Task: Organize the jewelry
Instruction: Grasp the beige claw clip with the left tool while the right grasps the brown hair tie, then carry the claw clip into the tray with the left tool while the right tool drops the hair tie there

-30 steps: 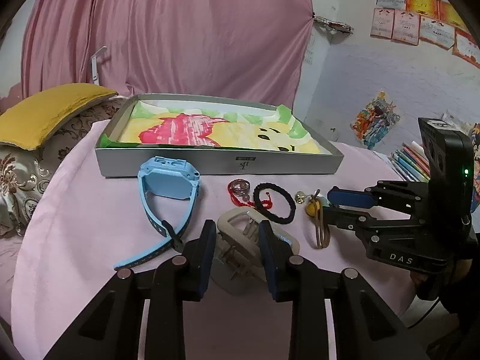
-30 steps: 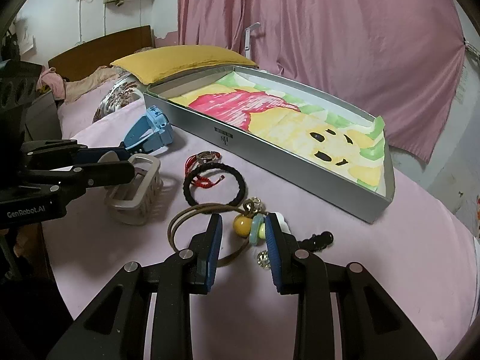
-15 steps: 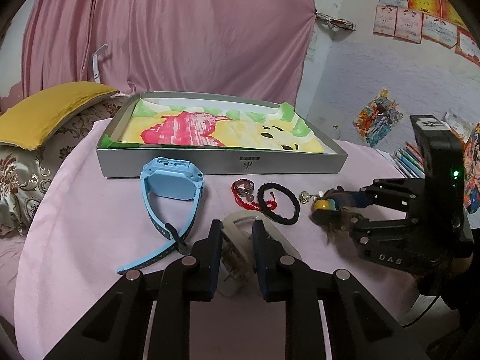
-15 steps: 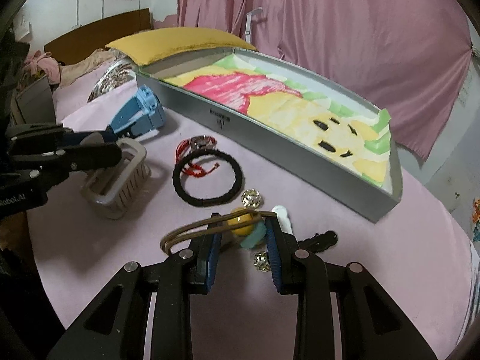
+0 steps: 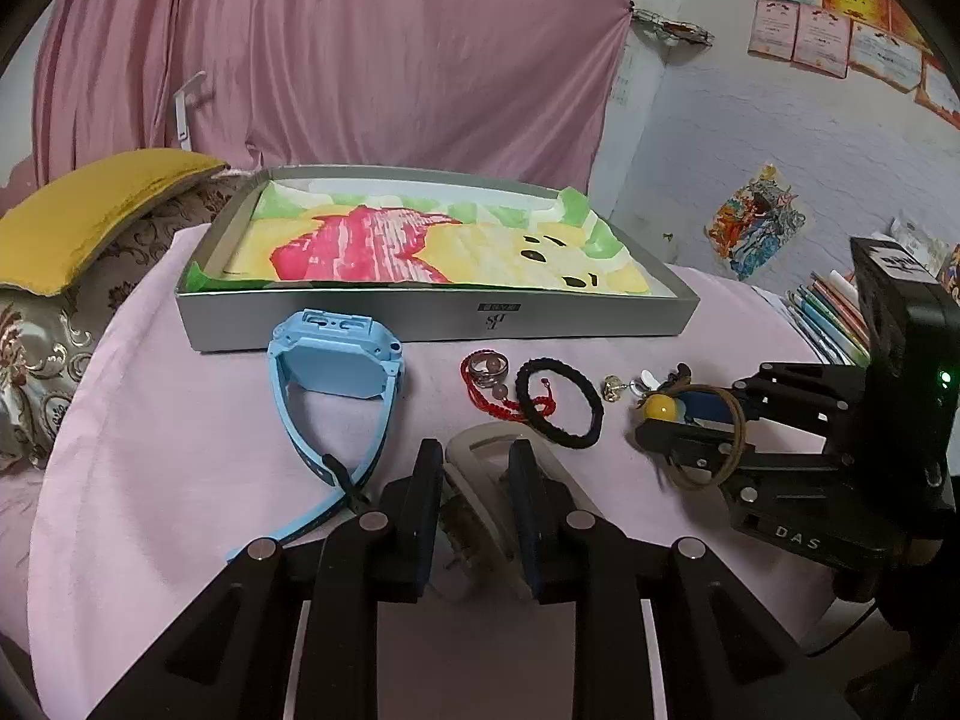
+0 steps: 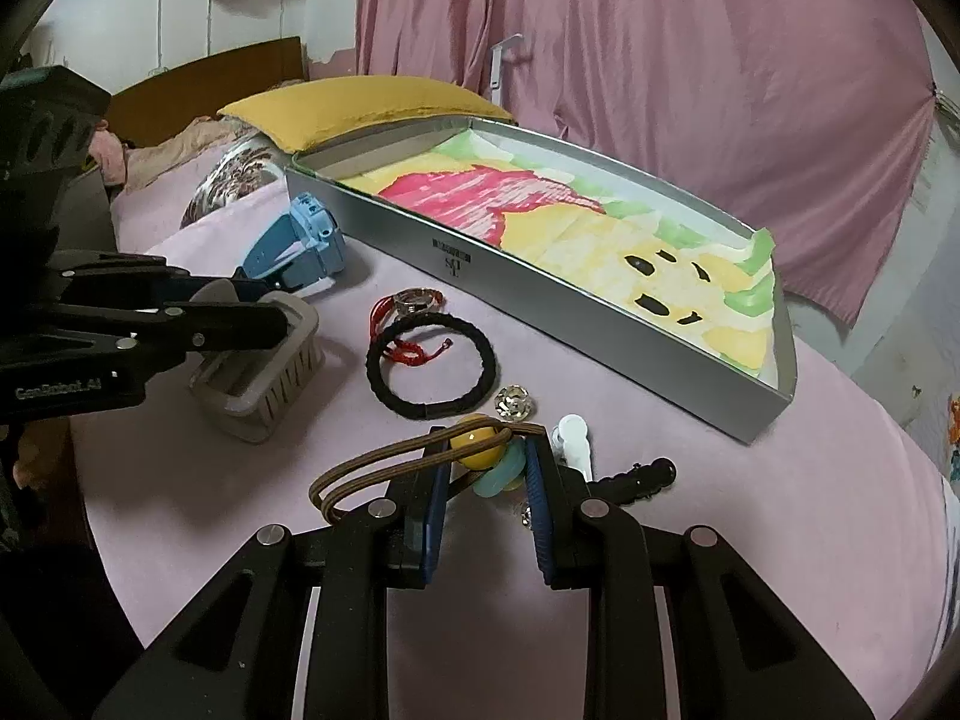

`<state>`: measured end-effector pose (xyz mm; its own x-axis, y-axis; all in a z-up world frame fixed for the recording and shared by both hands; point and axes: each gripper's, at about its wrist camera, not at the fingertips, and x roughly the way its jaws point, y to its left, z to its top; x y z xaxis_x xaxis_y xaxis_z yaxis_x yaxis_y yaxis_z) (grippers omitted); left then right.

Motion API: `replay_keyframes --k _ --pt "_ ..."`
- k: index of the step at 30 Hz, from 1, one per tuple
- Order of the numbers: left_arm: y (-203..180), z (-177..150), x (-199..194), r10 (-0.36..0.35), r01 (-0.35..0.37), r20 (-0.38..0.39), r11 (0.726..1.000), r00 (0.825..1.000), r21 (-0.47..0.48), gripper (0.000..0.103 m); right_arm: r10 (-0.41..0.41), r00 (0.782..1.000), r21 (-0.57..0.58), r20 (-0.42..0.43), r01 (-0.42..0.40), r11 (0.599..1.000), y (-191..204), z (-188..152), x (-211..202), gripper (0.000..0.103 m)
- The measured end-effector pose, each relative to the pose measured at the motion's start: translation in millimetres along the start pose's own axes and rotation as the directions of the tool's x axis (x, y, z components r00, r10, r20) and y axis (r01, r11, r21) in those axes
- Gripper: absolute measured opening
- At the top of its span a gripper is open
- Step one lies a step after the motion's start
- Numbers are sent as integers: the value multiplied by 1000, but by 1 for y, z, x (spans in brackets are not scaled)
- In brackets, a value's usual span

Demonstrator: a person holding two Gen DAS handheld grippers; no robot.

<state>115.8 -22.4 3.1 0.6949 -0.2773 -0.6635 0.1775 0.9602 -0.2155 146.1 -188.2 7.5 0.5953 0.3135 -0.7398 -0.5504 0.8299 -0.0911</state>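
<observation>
My left gripper (image 5: pixel 474 468) is shut on a beige claw hair clip (image 5: pixel 480 450), which also shows in the right wrist view (image 6: pixel 264 372), low over the pink tablecloth. My right gripper (image 6: pixel 486 468) is shut on a brown hair tie with yellow and teal beads (image 6: pixel 480 450); its loop (image 5: pixel 714 438) hangs off the fingers. A grey box (image 5: pixel 600 318) lined with a cartoon picture (image 6: pixel 570 222) stands behind. A blue watch (image 5: pixel 336 360), a red cord bracelet with a ring (image 5: pixel 486 384) and a black braided bracelet (image 5: pixel 558 402) lie in front of it.
A small gold charm (image 6: pixel 512 402), a white clip (image 6: pixel 573 438) and a black hair pin (image 6: pixel 636 474) lie by my right fingers. A yellow pillow (image 5: pixel 90 210) lies left. Books (image 5: pixel 834 312) stand off the table's right edge. A pink curtain hangs behind.
My left fingers closed on the hair clip and tilted it up. My right fingers closed on the beaded hair tie and raised it off the cloth.
</observation>
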Motion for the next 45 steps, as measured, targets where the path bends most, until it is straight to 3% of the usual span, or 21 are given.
replay_keyframes --k 12,19,27,33,37,42,45 --pt "-4 -6 -10 3 -2 85 1000 996 -9 14 -29 993 44 114 25 999 -2 -2 -20 22" --pt "-13 -7 -25 -14 11 203 1000 979 18 9 -28 980 85 199 11 996 0 -7 -33 22" --pt "-16 0 -37 -2 -6 275 1000 961 29 9 -16 967 114 255 -13 993 0 -7 -39 22" --pt "-15 22 -48 16 -30 367 999 930 34 9 -61 926 114 373 19 993 0 11 -54 22" --pt "-8 39 -49 24 -36 423 999 906 20 9 -95 877 131 470 37 991 0 26 -61 22" --pt "3 58 -47 54 -63 507 998 860 1 9 -142 815 153 561 67 986 -4 45 -60 22" --pt "11 71 -43 75 -84 541 996 837 -8 9 -153 799 159 582 73 985 -6 58 -56 22"
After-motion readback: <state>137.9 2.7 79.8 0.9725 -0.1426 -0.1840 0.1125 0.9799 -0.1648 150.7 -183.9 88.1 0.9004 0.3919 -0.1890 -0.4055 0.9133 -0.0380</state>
